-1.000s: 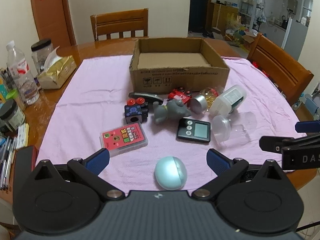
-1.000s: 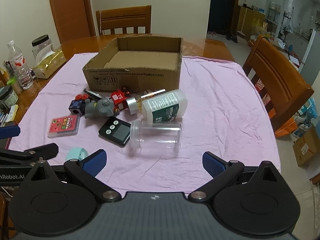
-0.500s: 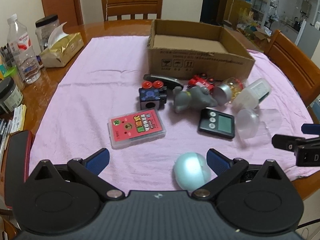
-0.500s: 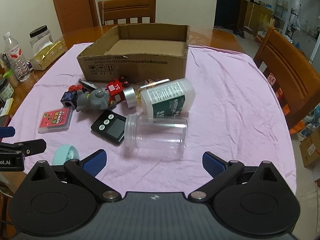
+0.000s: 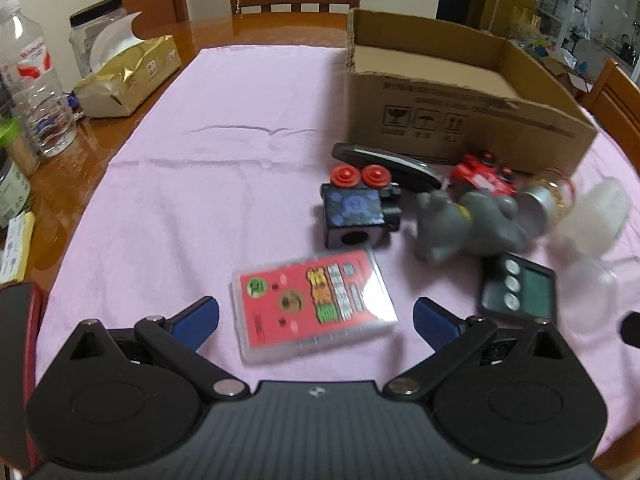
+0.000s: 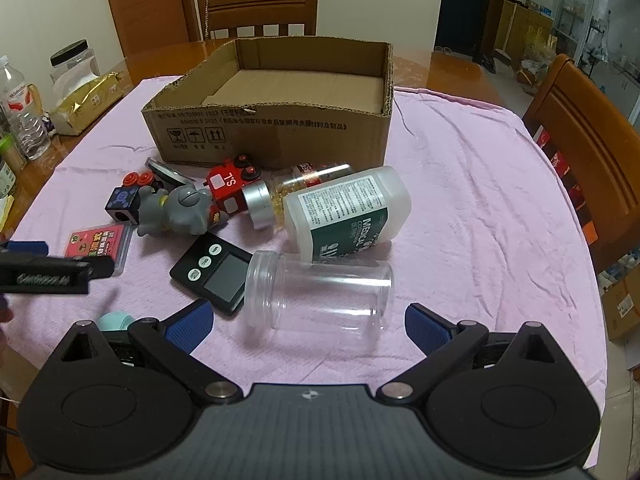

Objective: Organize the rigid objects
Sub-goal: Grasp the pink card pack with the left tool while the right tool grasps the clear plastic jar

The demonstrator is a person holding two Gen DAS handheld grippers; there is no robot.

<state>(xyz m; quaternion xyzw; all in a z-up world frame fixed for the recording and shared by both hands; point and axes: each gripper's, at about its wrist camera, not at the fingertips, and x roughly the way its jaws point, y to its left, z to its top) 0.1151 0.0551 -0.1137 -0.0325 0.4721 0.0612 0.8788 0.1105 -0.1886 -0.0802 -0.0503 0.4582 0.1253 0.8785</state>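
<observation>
Two hand-held grippers, both spread wide, gripping nothing: left hand-held gripper (image 5: 316, 318) over red card case (image 5: 314, 304) near counter's front edge; right hand-held gripper (image 6: 308, 326) just short of clear jar (image 6: 320, 292), lying on its side. Behind: black timer (image 6: 212, 272), white bottle (image 6: 348, 210), grey elephant toy (image 6: 180, 212), red train (image 6: 230, 186). Cardboard box (image 6: 276, 128) mid-counter, on pink cloth (image 6: 480, 208).

My left hand-held gripper (image 5: 316, 316) has swung left and forward: the red card case (image 5: 314, 306) now lies between its open fingers, where the pale green ball (image 6: 115, 321) sat a second ago. My right hand-held gripper (image 6: 308, 320) has closed in on the clear jar (image 6: 320, 290), fingers spread either side.
</observation>
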